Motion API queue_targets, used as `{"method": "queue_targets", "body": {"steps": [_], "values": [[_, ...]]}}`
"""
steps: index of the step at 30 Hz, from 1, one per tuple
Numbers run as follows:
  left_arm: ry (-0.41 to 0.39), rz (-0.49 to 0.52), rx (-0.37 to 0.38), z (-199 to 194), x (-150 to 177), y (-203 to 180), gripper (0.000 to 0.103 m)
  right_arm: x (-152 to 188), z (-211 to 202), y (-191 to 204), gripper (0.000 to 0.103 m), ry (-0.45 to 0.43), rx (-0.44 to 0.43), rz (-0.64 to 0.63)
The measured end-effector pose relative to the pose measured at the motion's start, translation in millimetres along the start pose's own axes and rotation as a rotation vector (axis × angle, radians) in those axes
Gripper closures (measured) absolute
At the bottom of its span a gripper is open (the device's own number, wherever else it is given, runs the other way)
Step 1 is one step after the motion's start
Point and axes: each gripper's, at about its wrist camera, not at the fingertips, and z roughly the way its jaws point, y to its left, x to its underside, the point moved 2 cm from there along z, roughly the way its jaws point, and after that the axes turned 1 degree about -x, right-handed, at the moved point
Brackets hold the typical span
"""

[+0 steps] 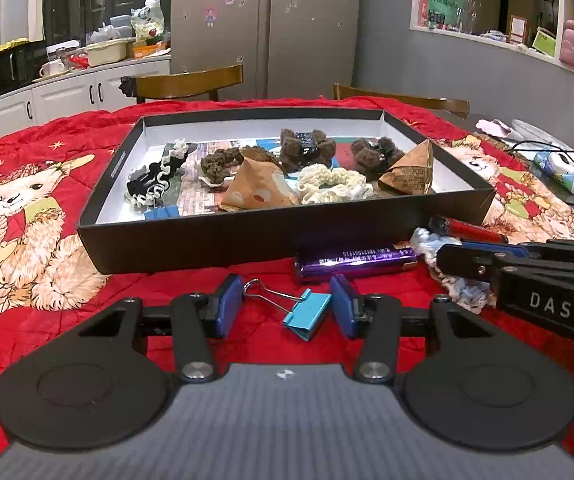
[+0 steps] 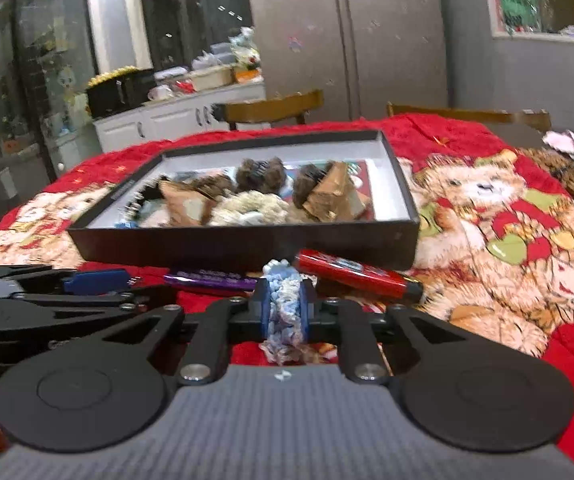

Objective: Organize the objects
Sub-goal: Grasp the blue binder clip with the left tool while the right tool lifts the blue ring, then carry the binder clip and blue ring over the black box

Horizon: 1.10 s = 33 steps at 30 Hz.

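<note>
A black box lid (image 1: 191,240) (image 2: 247,242) on the red cloth holds scrunchies, brown fuzzy clips, paper packets and a blue binder clip. My left gripper (image 1: 287,306) is open around a light blue binder clip (image 1: 305,314) lying on the cloth. My right gripper (image 2: 284,308) is shut on a blue-white scrunchie (image 2: 285,308), just in front of the box; it also shows in the left wrist view (image 1: 463,258). A purple lighter (image 1: 355,262) (image 2: 211,280) and a red lighter (image 1: 471,232) (image 2: 359,276) lie by the box's front wall.
The red bear-print cloth (image 1: 47,216) covers the table. Two wooden chairs (image 1: 191,82) stand behind it. Cables, a tissue pack and small items (image 1: 559,168) lie at the far right. Kitchen counter and fridge are behind.
</note>
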Motion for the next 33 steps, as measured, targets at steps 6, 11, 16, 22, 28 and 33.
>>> {"method": "queue_targets", "body": {"steps": [6, 11, 16, 22, 28, 33], "values": [[-0.005, -0.004, -0.006, -1, 0, 1, 0.048, -3, -10, 6, 0.089, -0.049, -0.07, -0.003], [-0.024, 0.0, -0.005, -4, 0, 1, 0.048, -5, -11, 2, 0.09, -0.05, -0.101, 0.041], [-0.041, 0.024, -0.015, -7, 0, -3, 0.048, -9, -14, -8, 0.092, -0.054, -0.157, 0.126], [-0.045, 0.033, -0.02, -9, 0, -4, 0.048, -12, -11, -11, 0.093, -0.043, -0.174, 0.172], [-0.069, 0.034, -0.045, -19, 1, 0, 0.048, -20, -15, -14, 0.093, -0.064, -0.144, 0.206], [-0.091, 0.014, -0.054, -29, -4, 7, 0.048, -38, -26, -8, 0.093, -0.116, -0.138, 0.203]]}}
